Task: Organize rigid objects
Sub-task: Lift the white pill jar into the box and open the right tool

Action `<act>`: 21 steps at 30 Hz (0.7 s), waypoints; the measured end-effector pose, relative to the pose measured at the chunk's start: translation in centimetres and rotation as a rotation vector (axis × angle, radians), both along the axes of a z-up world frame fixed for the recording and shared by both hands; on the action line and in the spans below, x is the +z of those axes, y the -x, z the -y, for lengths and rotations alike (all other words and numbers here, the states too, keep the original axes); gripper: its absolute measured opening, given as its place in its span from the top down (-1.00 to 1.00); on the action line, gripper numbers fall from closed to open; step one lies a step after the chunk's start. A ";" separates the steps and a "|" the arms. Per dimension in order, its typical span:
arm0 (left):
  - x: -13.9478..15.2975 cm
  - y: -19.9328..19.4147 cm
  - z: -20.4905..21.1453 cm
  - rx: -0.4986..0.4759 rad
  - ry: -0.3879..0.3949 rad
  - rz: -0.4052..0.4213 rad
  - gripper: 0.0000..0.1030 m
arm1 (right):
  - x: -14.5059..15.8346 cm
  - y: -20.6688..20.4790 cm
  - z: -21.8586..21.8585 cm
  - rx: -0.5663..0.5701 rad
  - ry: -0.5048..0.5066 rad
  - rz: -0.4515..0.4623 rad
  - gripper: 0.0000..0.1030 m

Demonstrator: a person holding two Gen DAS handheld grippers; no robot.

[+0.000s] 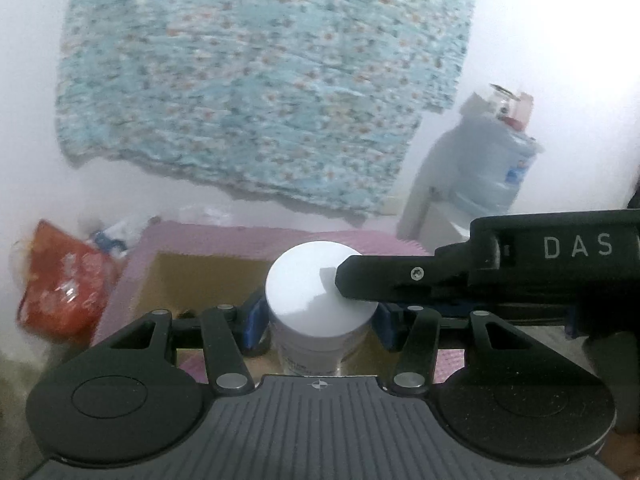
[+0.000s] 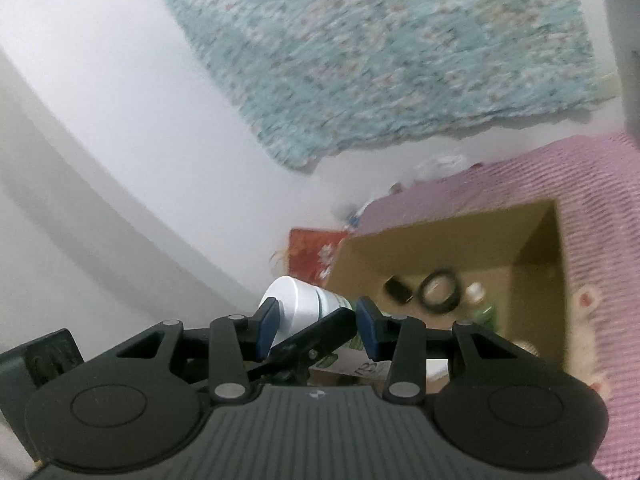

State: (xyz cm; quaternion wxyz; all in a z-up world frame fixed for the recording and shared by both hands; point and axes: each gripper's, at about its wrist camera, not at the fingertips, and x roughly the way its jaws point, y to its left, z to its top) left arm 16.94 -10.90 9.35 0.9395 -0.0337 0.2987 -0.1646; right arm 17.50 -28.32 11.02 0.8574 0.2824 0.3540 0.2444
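Note:
A white-lidded plastic jar [image 1: 320, 300] sits between the blue pads of my left gripper [image 1: 318, 322], which is shut on its body. My right gripper reaches in from the right in the left wrist view, one black finger [image 1: 384, 280] resting on the lid's edge. In the right wrist view the jar [image 2: 298, 306] lies between the pads of my right gripper [image 2: 316, 330], with a black finger of the left gripper [image 2: 320, 332] crossing in front; the jaws stand wide around it. An open cardboard box [image 2: 452, 248] holds a black ring [image 2: 440, 292] and small items.
The box [image 1: 200, 276] stands on a pink ribbed mat [image 2: 600, 200]. A red bag [image 1: 64, 280] lies at the left. A floral blue cloth [image 1: 260, 80] hangs on the white wall. A large water bottle [image 1: 488, 160] stands at the right.

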 end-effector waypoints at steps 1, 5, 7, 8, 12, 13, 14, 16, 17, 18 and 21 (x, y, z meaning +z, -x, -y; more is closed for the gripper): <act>-0.2 -0.8 0.8 -0.012 0.001 -0.006 -0.03 | -0.2 -0.7 0.9 -0.011 -0.006 -0.002 0.12; -1.5 -4.2 3.4 -0.041 0.015 -0.046 -0.03 | -1.8 -3.8 4.0 -0.052 -0.027 -0.022 0.12; -2.3 -5.3 4.3 -0.052 0.013 -0.064 -0.03 | -2.9 -5.6 5.2 -0.069 -0.033 -0.038 0.11; -2.9 -6.0 4.9 -0.056 0.008 -0.076 -0.03 | -3.5 -6.4 5.6 -0.076 -0.034 -0.045 0.11; -4.9 -7.9 6.3 -0.066 -0.019 -0.117 -0.03 | -5.9 -9.1 7.3 -0.089 -0.040 -0.088 0.11; -5.3 -8.3 6.6 -0.072 -0.026 -0.129 -0.03 | -6.6 -9.8 7.6 -0.090 -0.037 -0.100 0.11; -5.9 -8.7 7.0 -0.076 -0.034 -0.145 -0.03 | -7.2 -10.3 7.9 -0.091 -0.031 -0.109 0.11; -6.6 -9.4 7.4 -0.083 -0.033 -0.169 -0.03 | -8.4 -11.1 8.2 -0.091 -0.018 -0.126 0.11; -7.0 -9.7 7.6 -0.084 -0.032 -0.188 -0.03 | -8.7 -11.2 8.3 -0.092 -0.013 -0.131 0.11; -7.4 -9.9 7.8 -0.084 -0.035 -0.200 -0.03 | -9.2 -11.5 8.4 -0.091 -0.003 -0.136 0.11; -8.3 -10.5 8.3 -0.085 -0.054 -0.230 -0.03 | -10.7 -12.3 8.8 -0.086 0.014 -0.158 0.11</act>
